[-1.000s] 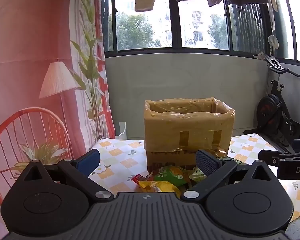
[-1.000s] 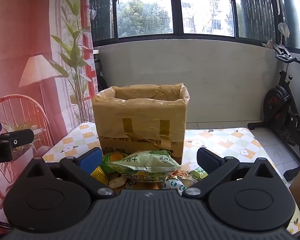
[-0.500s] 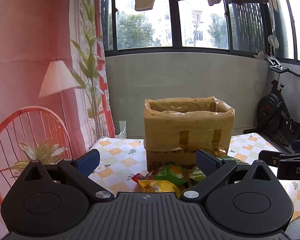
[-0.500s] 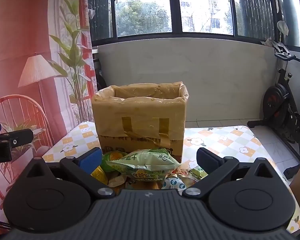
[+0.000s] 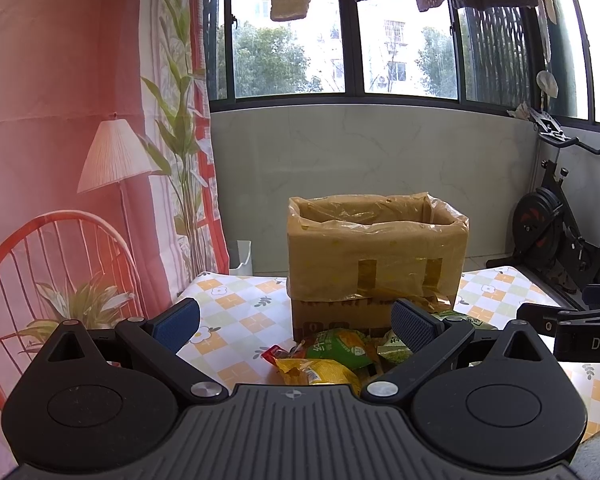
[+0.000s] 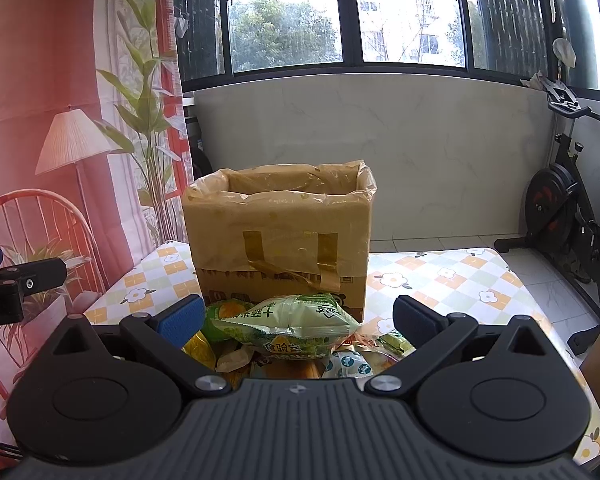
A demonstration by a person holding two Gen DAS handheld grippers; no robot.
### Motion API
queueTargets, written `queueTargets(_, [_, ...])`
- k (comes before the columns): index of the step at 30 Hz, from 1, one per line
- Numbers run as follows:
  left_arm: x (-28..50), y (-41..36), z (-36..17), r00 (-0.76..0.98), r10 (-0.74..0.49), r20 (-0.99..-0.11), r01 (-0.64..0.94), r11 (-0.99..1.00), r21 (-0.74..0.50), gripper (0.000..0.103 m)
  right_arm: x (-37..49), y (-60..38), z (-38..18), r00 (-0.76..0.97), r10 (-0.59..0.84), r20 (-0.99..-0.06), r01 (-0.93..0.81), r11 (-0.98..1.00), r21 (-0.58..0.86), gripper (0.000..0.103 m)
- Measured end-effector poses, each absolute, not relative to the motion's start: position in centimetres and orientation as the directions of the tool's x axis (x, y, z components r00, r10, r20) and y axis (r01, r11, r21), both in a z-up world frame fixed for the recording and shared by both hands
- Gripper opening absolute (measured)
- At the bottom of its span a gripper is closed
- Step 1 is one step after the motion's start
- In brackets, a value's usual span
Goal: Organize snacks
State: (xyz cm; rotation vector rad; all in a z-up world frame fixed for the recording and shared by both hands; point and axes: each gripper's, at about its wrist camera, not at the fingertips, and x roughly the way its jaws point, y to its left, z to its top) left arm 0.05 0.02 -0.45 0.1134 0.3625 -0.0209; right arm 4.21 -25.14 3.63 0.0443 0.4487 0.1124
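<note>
A cardboard box [image 5: 376,256] lined with a yellowish plastic bag stands on the checked tablecloth [image 5: 236,312]; the right wrist view shows the same box [image 6: 280,236]. A pile of snack packets lies in front of it: a green packet [image 5: 340,342] and a yellow one [image 5: 316,372] in the left view, a pale green packet [image 6: 288,322] on top in the right view. My left gripper [image 5: 296,322] hangs open above the pile's left part. Over the pile, my right gripper [image 6: 298,318] is open, empty, its fingers either side of the pale green packet without touching it.
An exercise bike [image 6: 568,216] stands on the floor to the right. A printed backdrop with a lamp and chair [image 5: 60,200] hangs on the left. The other gripper's tip [image 5: 572,320] shows at the right edge of the left view. Windows and hanging laundry fill the back.
Both grippers have barely moved. The right wrist view shifts very slightly; the packets and box stay where they were.
</note>
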Motion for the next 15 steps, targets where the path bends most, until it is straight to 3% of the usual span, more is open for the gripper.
queueTargets(15, [0.08, -0.06, -0.61, 0.933, -0.003, -0.361, 0.042, 0.994, 0.100, 0.103, 4.32, -25.16, 3.35, 0.892, 0.118, -0.436, -0.095, 0.993, 0.074, 0.102])
